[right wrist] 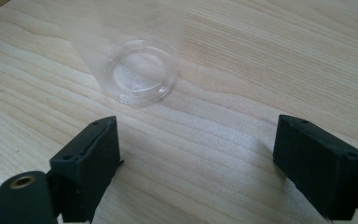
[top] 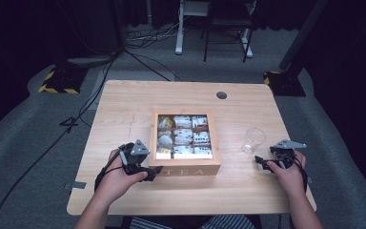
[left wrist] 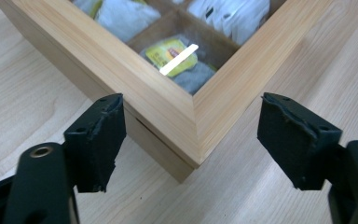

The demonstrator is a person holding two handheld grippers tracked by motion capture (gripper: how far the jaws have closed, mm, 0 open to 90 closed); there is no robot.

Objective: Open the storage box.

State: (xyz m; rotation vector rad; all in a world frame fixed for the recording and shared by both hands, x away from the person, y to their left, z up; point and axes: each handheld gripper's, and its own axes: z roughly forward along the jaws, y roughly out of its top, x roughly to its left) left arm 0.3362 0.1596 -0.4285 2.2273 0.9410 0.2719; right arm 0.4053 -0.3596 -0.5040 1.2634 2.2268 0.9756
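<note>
An open wooden box [top: 187,167] marked TEA sits mid-table, its compartments full of tea bags [top: 183,137]. My left gripper [top: 153,172] is open at the box's front-left corner. In the left gripper view the jaws of the left gripper [left wrist: 193,105] straddle that corner of the box [left wrist: 98,51] without touching it, and a yellow-labelled tea bag [left wrist: 172,53] lies in the nearest compartment. A clear plastic cup [top: 254,140] stands upright to the right of the box. My right gripper [top: 263,162] is open just short of it. The cup [right wrist: 137,70] is beyond the right gripper [right wrist: 198,123], apart from it.
The light wooden table [top: 124,105] has a round cable hole [top: 221,95] near its far edge. Bare tabletop lies left of the box and behind it. Cables [top: 100,86] run over the grey floor, and metal frame legs [top: 178,38] stand beyond the table.
</note>
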